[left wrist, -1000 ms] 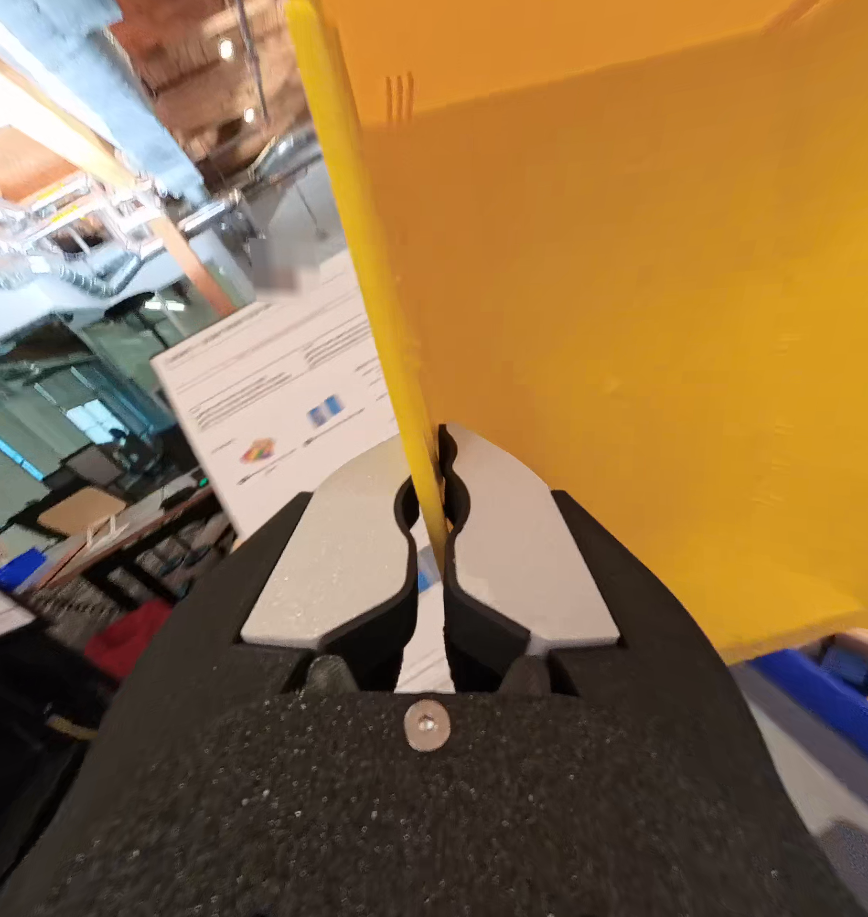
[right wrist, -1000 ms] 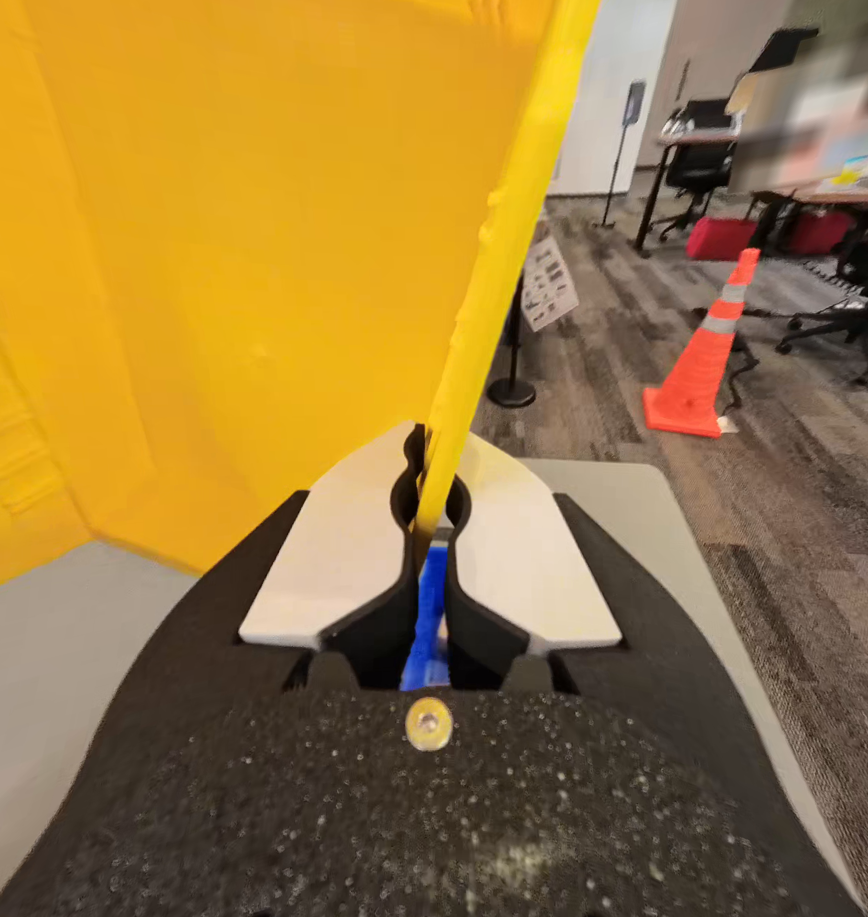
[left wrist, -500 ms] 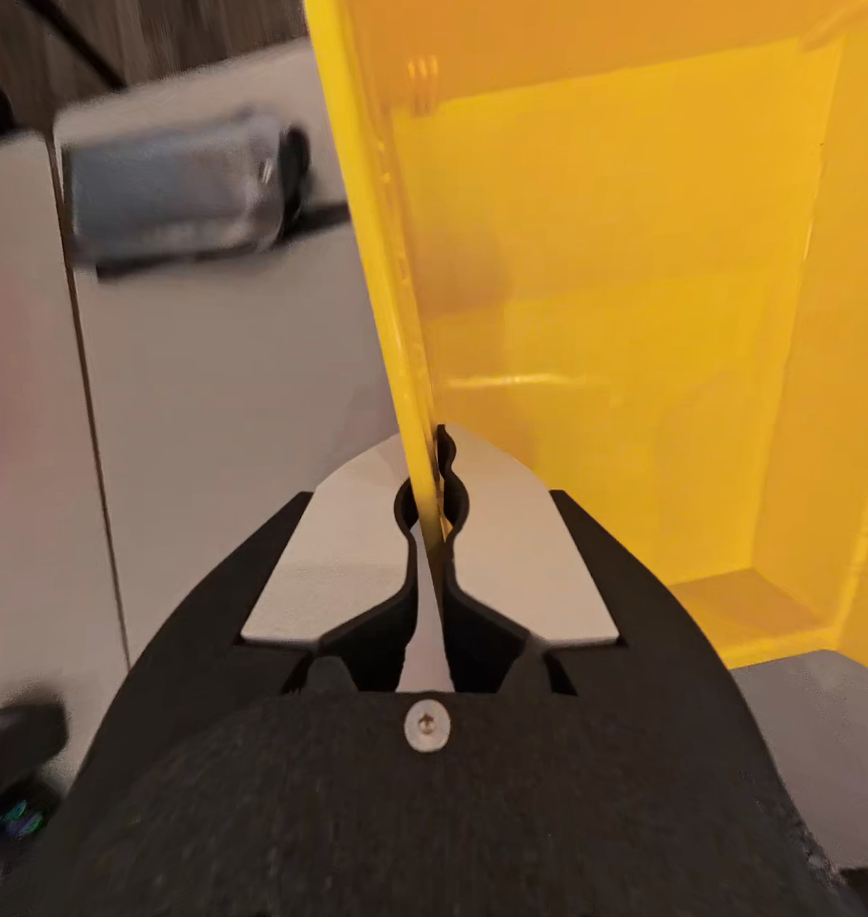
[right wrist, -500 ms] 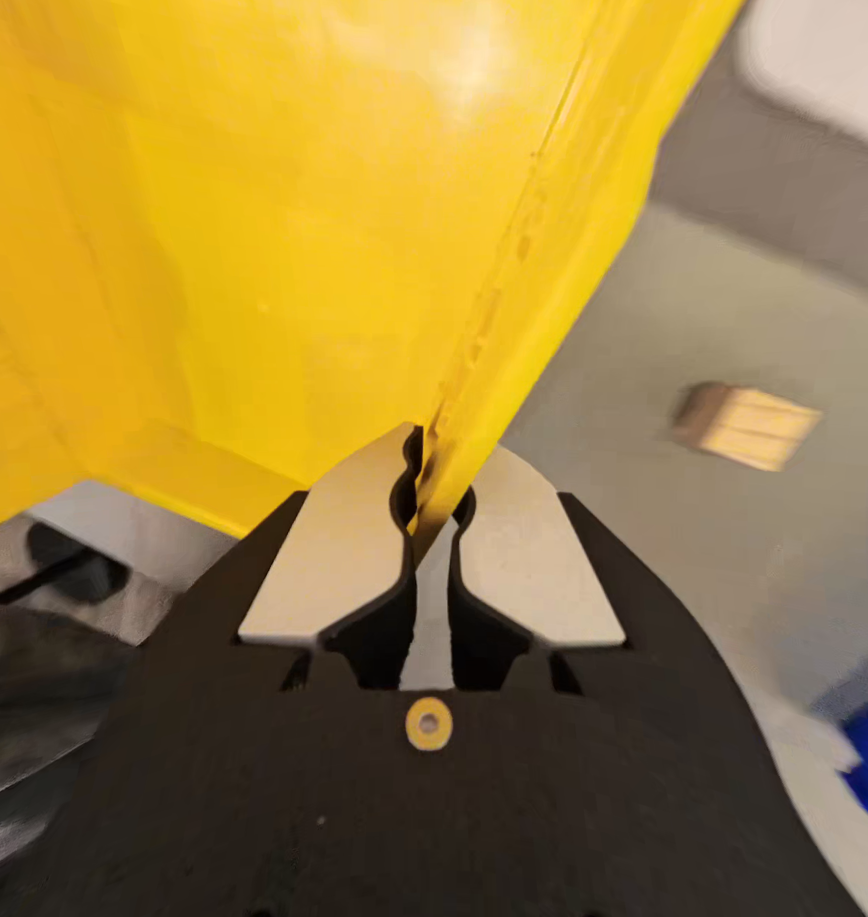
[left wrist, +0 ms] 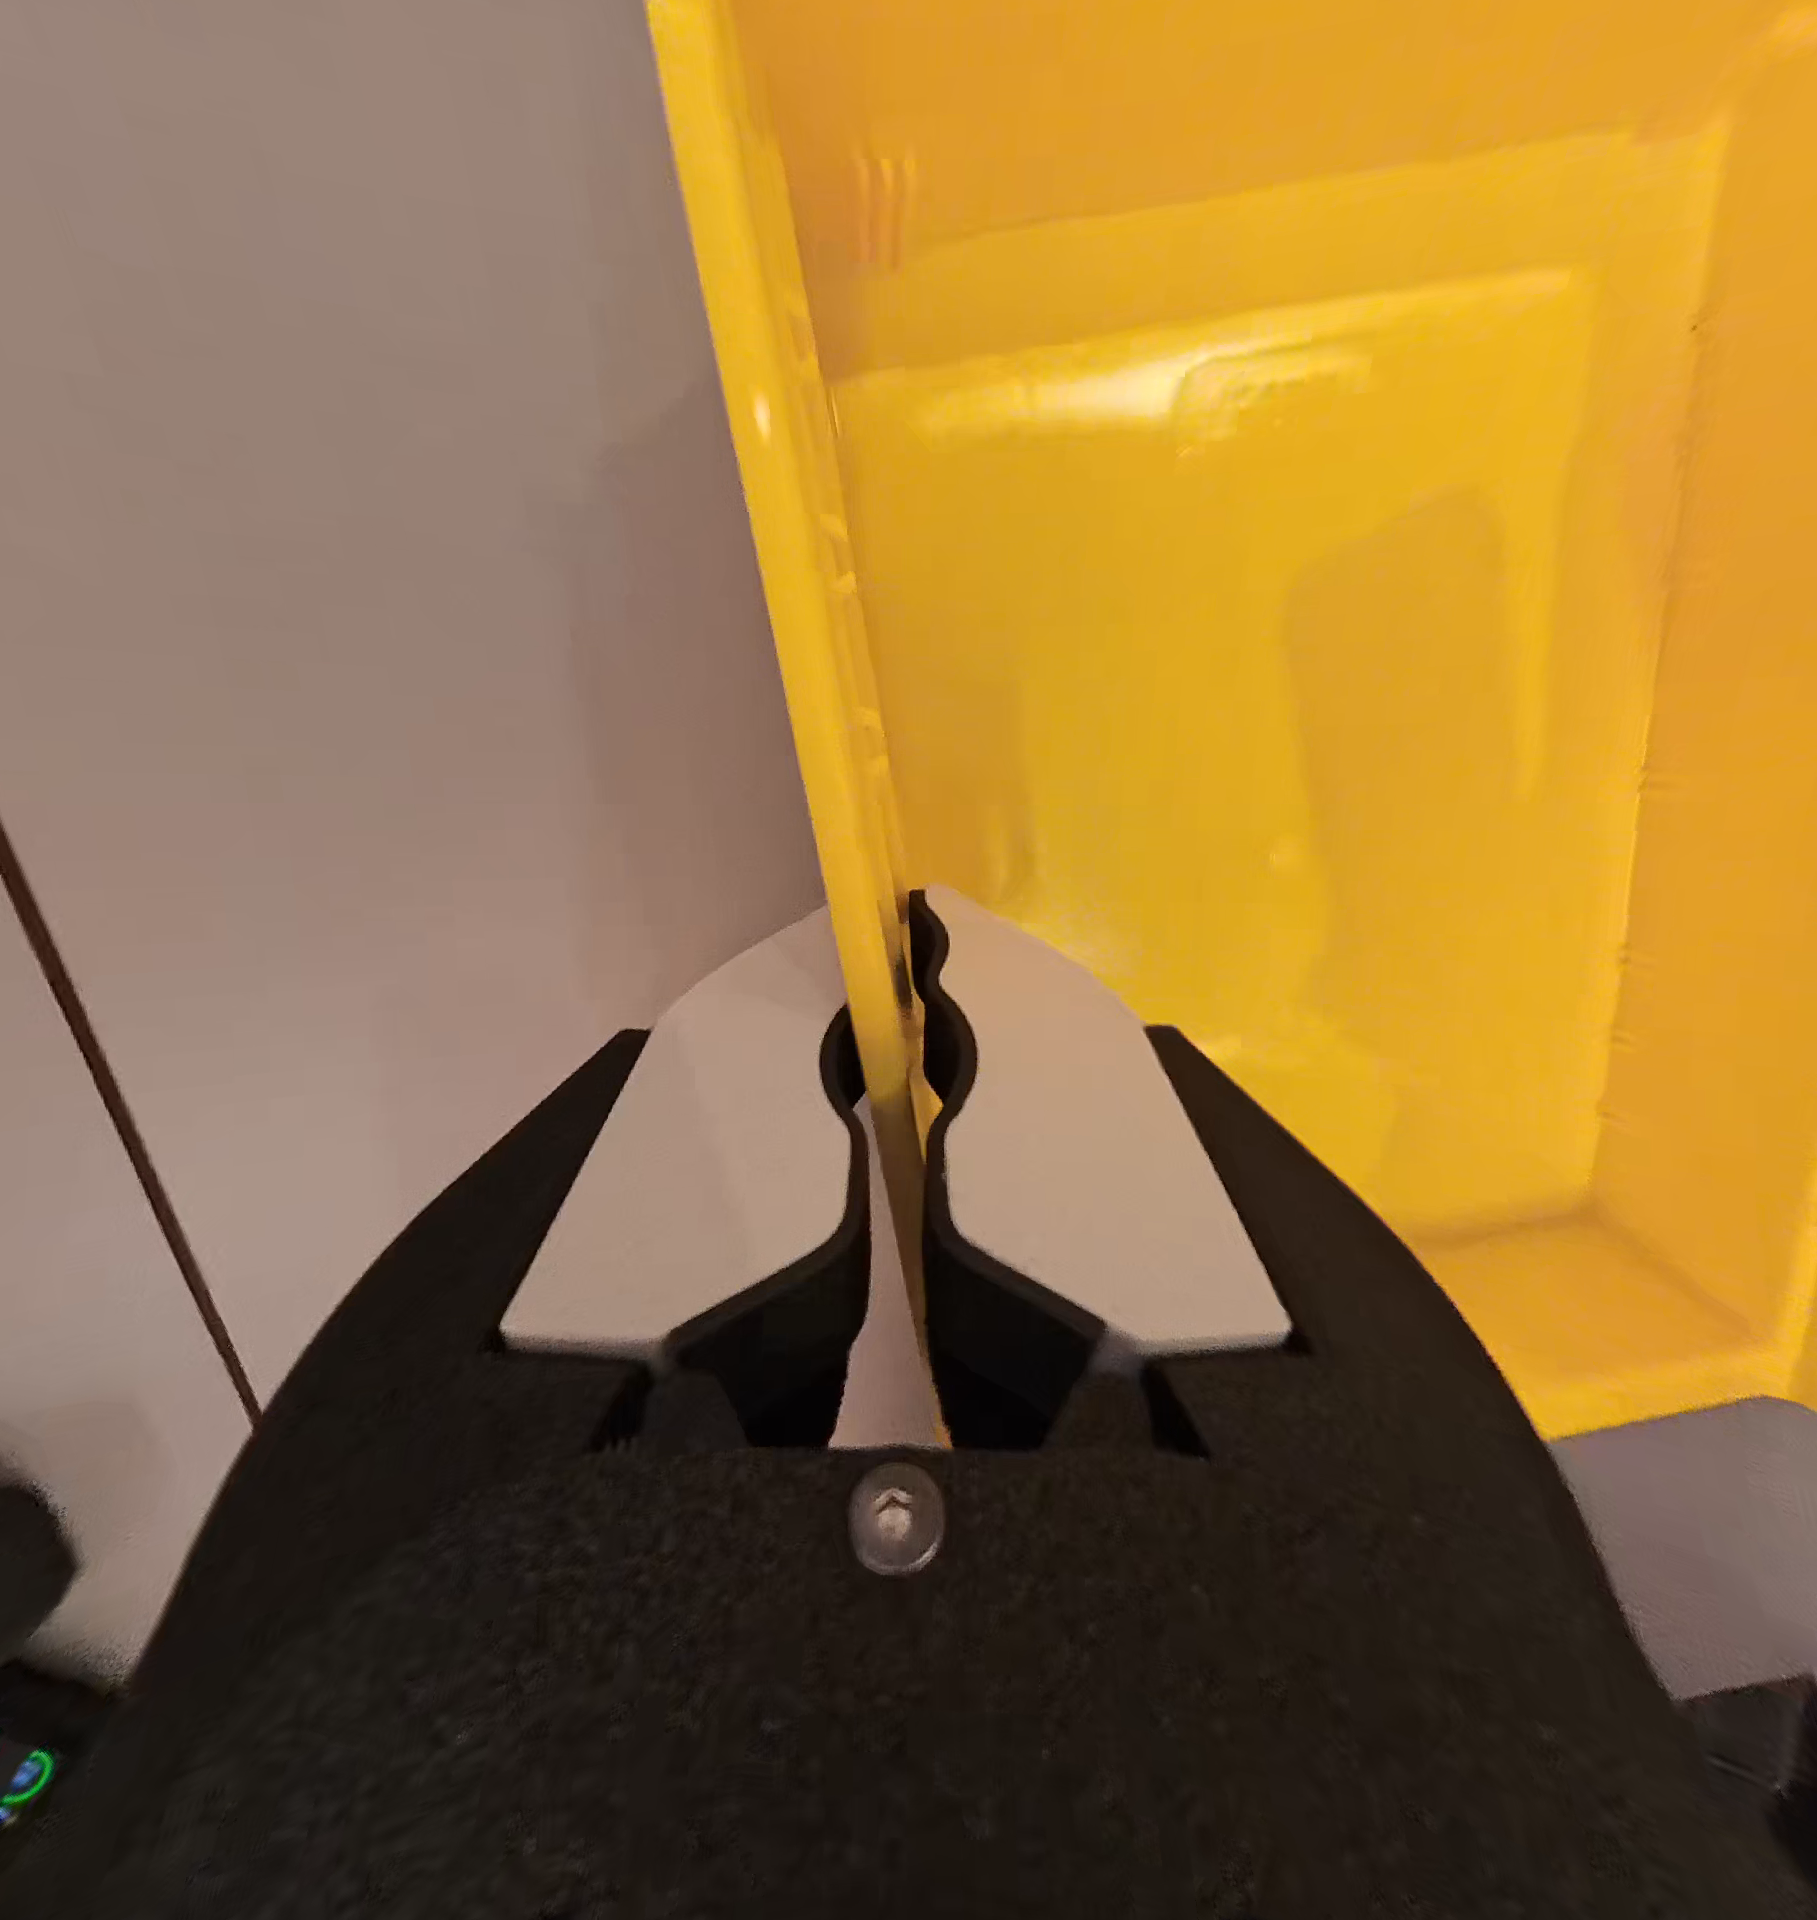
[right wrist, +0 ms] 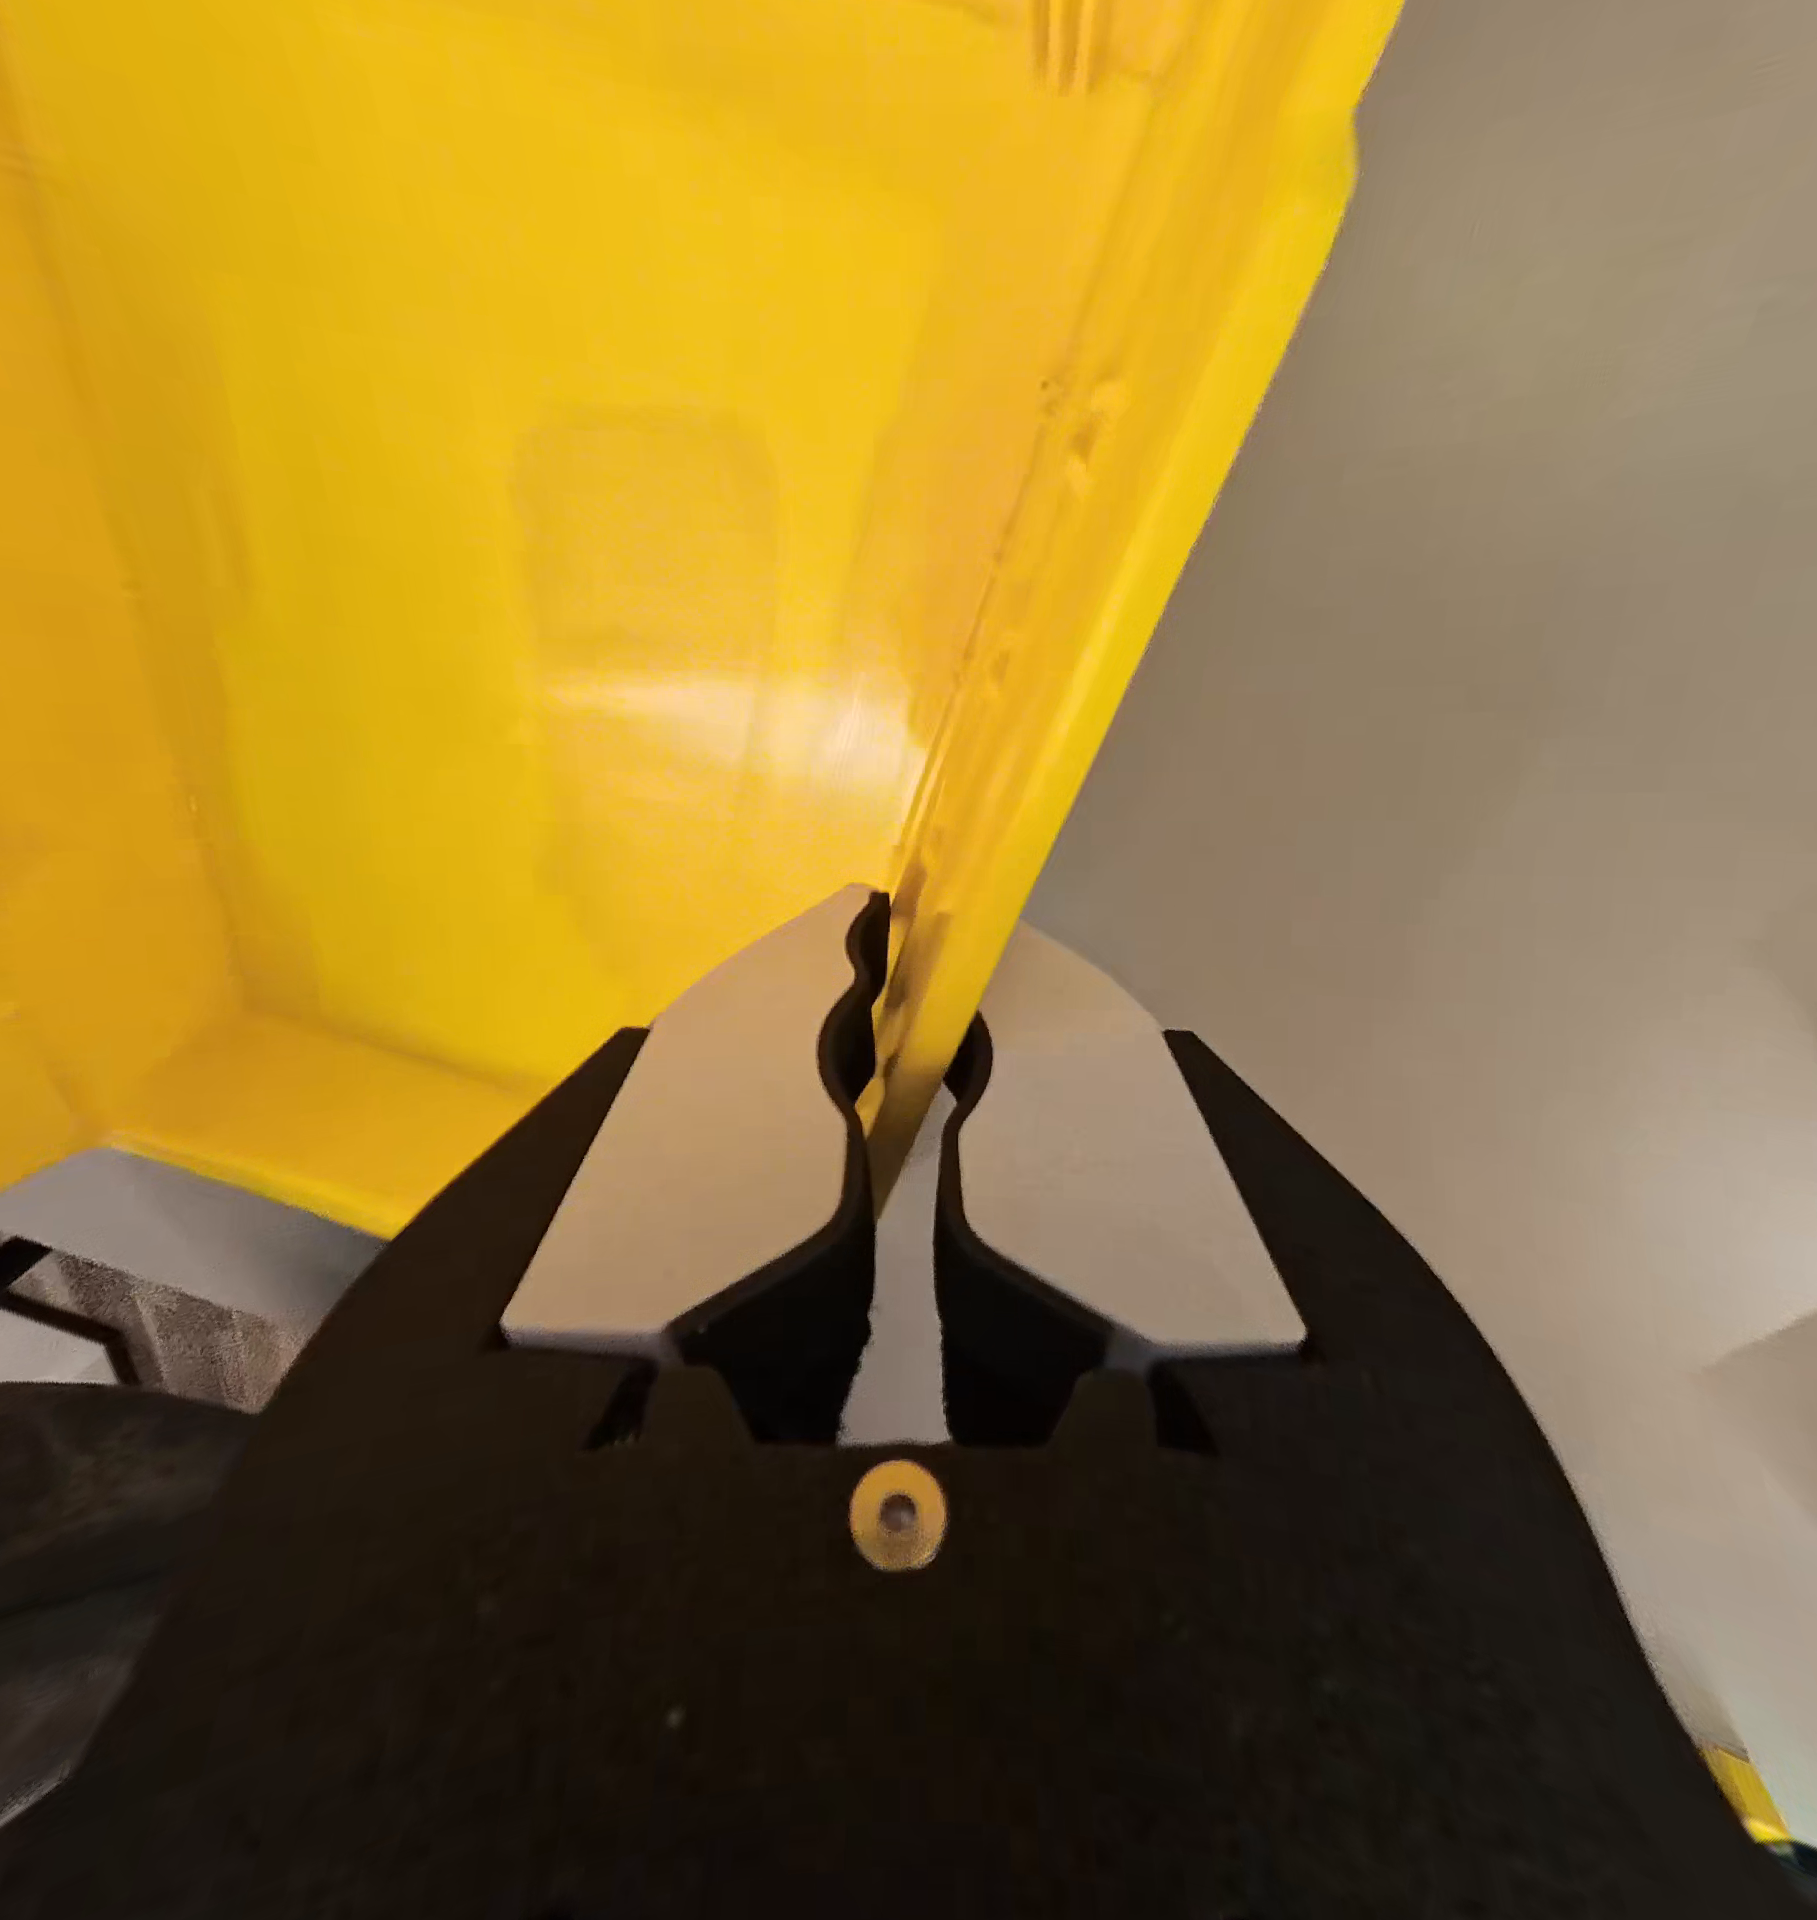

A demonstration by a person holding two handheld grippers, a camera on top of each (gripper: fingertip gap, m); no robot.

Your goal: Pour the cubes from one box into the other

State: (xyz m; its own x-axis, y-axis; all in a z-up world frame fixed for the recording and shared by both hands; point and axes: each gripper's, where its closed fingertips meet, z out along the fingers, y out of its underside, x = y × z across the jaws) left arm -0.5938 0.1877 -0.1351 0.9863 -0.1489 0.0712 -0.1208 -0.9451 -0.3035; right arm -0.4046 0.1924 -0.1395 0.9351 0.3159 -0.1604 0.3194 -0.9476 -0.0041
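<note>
Yellow box (left wrist: 1247, 727), empty inside, now swung back over the desk (left wrist: 364, 520); left tongs (left wrist: 899, 997) and right tongs (right wrist: 919, 997) each clamp a wall: pouring apparently finished.

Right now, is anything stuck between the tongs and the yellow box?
No. The left tongs pinch one wall of the yellow box directly, and the right tongs pinch the opposite wall. Nothing sits between. The other box isn't in view.

Grey table (left wrist: 364, 520), black device (left wrist: 0, 1766)
</note>
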